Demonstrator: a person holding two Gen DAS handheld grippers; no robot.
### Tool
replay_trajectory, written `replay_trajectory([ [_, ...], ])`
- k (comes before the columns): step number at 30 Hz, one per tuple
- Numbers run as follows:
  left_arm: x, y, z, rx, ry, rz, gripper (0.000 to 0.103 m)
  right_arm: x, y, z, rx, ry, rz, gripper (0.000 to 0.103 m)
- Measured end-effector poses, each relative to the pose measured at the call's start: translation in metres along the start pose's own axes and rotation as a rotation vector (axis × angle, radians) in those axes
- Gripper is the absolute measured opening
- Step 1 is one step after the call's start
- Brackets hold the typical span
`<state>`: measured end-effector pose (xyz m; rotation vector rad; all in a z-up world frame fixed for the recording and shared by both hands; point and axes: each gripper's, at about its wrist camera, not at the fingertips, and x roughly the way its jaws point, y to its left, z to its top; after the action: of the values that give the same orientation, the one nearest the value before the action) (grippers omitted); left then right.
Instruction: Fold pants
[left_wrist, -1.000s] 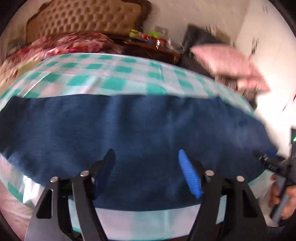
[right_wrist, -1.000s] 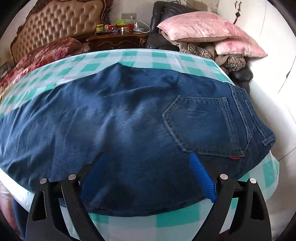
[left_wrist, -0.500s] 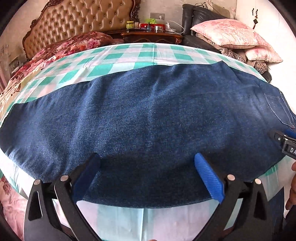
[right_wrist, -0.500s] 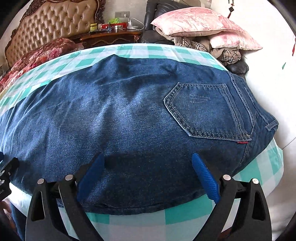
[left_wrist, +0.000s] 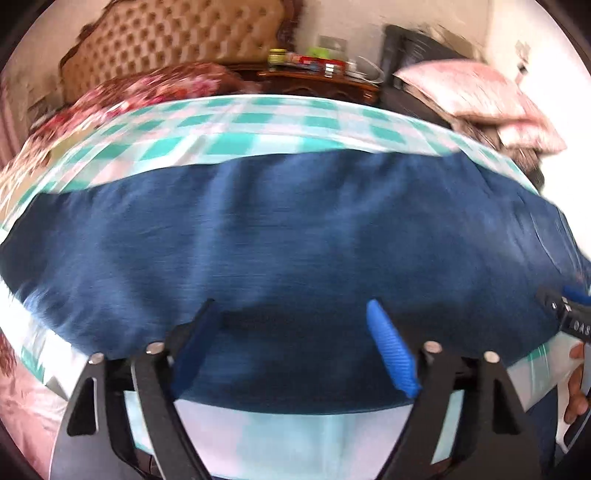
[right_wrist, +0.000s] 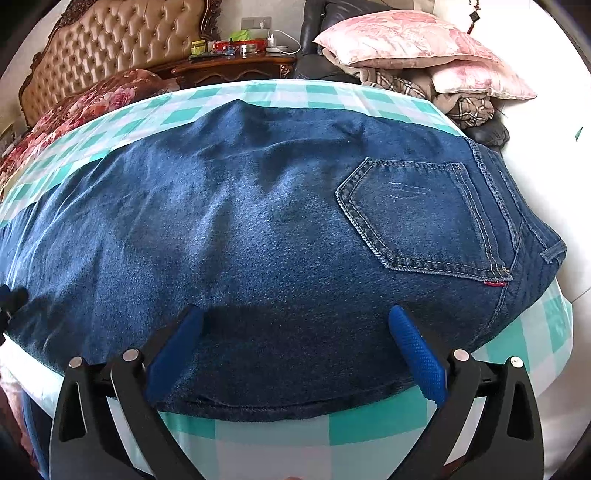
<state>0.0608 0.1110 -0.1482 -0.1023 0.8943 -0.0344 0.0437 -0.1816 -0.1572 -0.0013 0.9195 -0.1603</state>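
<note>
Dark blue jeans (left_wrist: 295, 240) lie flat across a bed, folded lengthwise with legs stacked. The right wrist view shows the waist end (right_wrist: 258, 221) with a back pocket (right_wrist: 424, 218) on the right. My left gripper (left_wrist: 291, 321) is open and empty, hovering over the near edge of the leg part. My right gripper (right_wrist: 295, 325) is open and empty over the near edge by the seat. The right gripper also shows at the right edge of the left wrist view (left_wrist: 572, 314). The left wrist view is motion-blurred.
The bed has a teal-and-white checked sheet (right_wrist: 369, 424). A tufted headboard (right_wrist: 110, 48), a floral quilt (right_wrist: 74, 110), a wooden nightstand (right_wrist: 236, 66) with small items and stacked pink pillows (right_wrist: 406, 40) stand beyond.
The left wrist camera has swung about over the leg part and is blurred again. The right gripper moved slightly closer over the jeans' near edge. Both stay open.
</note>
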Motion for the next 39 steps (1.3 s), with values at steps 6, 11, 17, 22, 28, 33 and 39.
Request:
replay_trajectory([
  [6, -0.007, 0.075, 0.002, -0.085, -0.015, 0.034, 0.049, 0.0, 0.0, 0.001, 0.001, 0.012, -0.003, 0.097],
  [11, -0.01, 0.126, 0.006, -0.134, -0.028, 0.054, 0.049, -0.009, 0.004, 0.008, 0.003, 0.001, 0.007, 0.083],
  [17, -0.006, 0.206, 0.019, -0.258, -0.016, 0.211, 0.048, -0.017, 0.028, 0.013, -0.072, -0.007, 0.061, 0.047],
  [22, -0.01, 0.25, 0.054, -0.279, -0.017, 0.345, 0.039, -0.013, 0.037, 0.011, -0.098, 0.008, 0.036, 0.038],
  [28, 0.027, 0.267, 0.098, -0.144, 0.068, 0.34, 0.041, -0.013, 0.041, 0.01, -0.124, 0.018, 0.001, 0.038],
  [33, 0.026, 0.305, 0.107, -0.148, 0.077, 0.436, 0.054, -0.021, 0.048, 0.021, -0.121, 0.007, 0.043, 0.038],
  [39, -0.048, 0.342, 0.076, -0.358, -0.062, 0.315, 0.051, -0.035, 0.105, 0.065, -0.199, -0.067, 0.187, 0.03],
])
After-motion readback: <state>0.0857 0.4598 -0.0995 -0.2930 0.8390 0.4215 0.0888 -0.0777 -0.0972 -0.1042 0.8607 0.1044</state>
